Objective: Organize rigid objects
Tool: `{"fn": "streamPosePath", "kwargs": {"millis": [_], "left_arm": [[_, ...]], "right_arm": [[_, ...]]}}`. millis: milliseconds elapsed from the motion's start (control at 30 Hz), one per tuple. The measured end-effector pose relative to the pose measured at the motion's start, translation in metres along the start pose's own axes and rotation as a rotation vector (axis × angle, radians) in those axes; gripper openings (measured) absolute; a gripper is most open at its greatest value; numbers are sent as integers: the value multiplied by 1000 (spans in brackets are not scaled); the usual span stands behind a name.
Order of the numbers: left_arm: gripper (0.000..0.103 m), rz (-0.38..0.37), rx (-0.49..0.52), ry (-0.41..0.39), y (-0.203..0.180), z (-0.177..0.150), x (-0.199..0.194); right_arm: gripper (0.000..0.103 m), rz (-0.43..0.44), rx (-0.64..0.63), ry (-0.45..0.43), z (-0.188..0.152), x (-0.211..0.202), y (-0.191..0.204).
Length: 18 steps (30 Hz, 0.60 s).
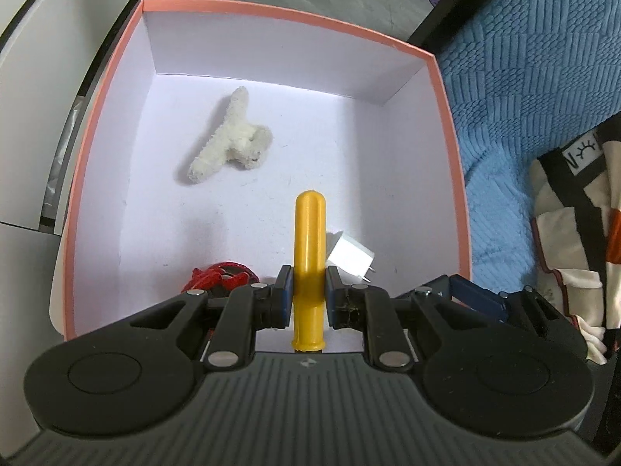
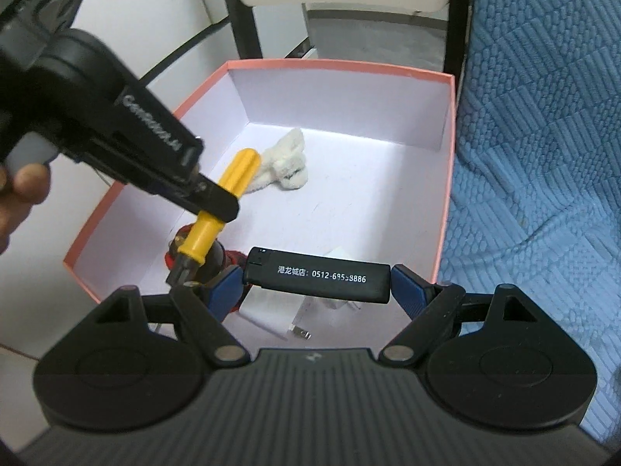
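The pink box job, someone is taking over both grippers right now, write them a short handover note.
Left gripper: shut on the yellow screwdriver, held over the box.
Right gripper: shut on the black lighter, gripped end to end, also over the box.
Already lying in the box: fluffy white clip, white charger, red item near the front wall.
Left to do: lower and release the screwdriver and lighter inside, probably on the bare floor, clear of the clip.
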<state>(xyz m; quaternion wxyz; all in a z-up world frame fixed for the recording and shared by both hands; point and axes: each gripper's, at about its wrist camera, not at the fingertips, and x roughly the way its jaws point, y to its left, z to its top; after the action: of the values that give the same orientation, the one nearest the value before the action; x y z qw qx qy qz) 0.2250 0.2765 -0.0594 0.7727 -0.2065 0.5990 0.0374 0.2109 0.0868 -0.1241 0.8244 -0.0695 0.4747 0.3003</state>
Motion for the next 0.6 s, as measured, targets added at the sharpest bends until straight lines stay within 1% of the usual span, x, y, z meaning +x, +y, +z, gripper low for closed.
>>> {"fn": "streamPosePath", "kwargs": {"millis": [67, 100, 133, 167, 233, 333, 400, 467, 600], "left_arm": [[21, 10, 12, -12, 0, -1, 0], [22, 13, 12, -13, 0, -1, -1], [28, 12, 10, -18, 0, -1, -3], [37, 15, 11, -31, 0, -2, -6], [44, 28, 27, -80, -2, -6, -17], [44, 43, 38, -154, -4, -14, -37], [44, 36, 36, -207, -6, -24, -52], [44, 26, 23, -259, -6, -35, -67], [44, 46, 41, -357, -13, -61, -96]], "right_arm": [[85, 12, -6, 4, 0, 0, 0], [88, 26, -6, 4, 1, -1, 0], [95, 31, -6, 2, 1, -3, 0], [98, 30, -7, -4, 2, -6, 0], [99, 27, -7, -21, 4, -13, 0], [99, 33, 3, -49, 7, -28, 0], [99, 42, 7, -73, 9, -40, -1], [99, 49, 12, -99, 9, -54, -1], [99, 57, 14, -160, 8, -86, -4]]}}
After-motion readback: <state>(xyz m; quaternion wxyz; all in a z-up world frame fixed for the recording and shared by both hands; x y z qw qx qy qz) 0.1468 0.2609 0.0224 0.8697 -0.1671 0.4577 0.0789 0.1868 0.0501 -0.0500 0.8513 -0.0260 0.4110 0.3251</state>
